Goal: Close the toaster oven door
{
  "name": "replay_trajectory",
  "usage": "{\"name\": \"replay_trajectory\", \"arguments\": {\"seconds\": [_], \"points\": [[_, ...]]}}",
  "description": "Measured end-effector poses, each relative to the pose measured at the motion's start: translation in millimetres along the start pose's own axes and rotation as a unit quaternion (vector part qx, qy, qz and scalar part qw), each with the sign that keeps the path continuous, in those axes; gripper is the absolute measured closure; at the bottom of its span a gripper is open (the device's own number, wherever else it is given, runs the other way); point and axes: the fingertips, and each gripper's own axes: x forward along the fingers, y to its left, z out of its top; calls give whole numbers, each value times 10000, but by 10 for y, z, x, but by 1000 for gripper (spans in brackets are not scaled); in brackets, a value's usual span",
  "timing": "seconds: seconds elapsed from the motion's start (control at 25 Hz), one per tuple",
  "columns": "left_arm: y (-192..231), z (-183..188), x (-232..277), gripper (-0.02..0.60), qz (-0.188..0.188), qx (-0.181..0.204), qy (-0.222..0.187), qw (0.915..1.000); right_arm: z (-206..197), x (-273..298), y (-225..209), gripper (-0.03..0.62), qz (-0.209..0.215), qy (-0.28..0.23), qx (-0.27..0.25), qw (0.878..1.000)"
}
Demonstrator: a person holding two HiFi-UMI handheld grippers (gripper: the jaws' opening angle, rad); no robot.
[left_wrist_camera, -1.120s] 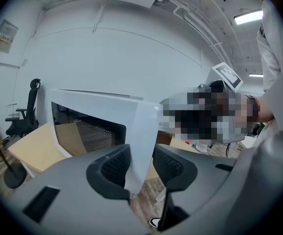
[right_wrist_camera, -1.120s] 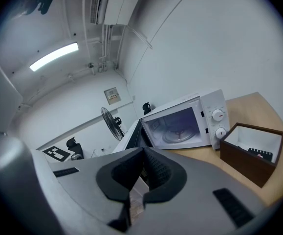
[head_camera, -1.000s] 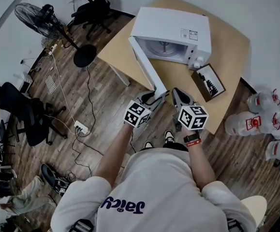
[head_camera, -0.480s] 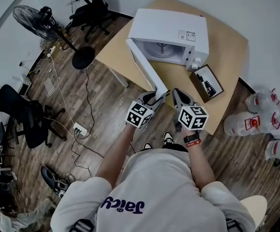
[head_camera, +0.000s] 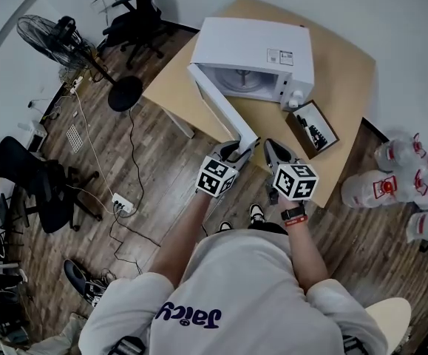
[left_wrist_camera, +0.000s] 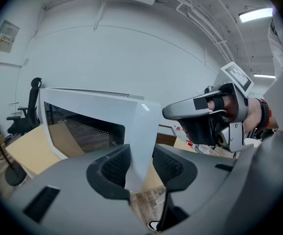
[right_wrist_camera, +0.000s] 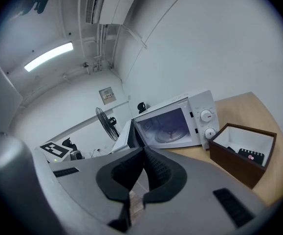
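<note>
Our shirt (head_camera: 191,313) reads "Jaicy". The label (head_camera: 280,56) atop the white toaster oven (head_camera: 236,43) on the counter (head_camera: 347,80) is too small for us to read. Our left tongs (left_wrist_camera: 141,163) clamp its open door (left_wrist_camera: 136,126) at the free edge; our right tongs (right_wrist_camera: 142,155) are pressed together, empty.

The free end of the white toaster oven door (head_camera: 219,109) is covered by the left gripper (head_camera: 245,148) in the head view. In the left gripper view its lower corner is lost behind the black jaw pads, and the oven cavity is mostly masked by the door. Print on the small label (head_camera: 284,56) atop the white oven body (head_camera: 254,39) can't be read: too small. Black items in the brown open box (head_camera: 298,133) can't be identified. The clear plastic bottles (head_camera: 382,189) are cut off at the right edge. The shoes (head_camera: 256,211) are half hidden by the torso.
</note>
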Motion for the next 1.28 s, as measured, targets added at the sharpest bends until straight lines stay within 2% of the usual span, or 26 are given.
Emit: {"name": "replay_trajectory", "arguments": {"seconds": [0.32,0.72,1.28], "points": [[-36,44,106,423,-25,30,10,10000,46,-94,-239,579,-357,20,-77,9993],[-73,127,289,425,-6,21,-17,10000,87,-82,-324,580,-106,28,-58,9999],[-93,255,533,428,84,-43,-68,9999,205,-111,-644,582,-240,5,-186,9995]]}}
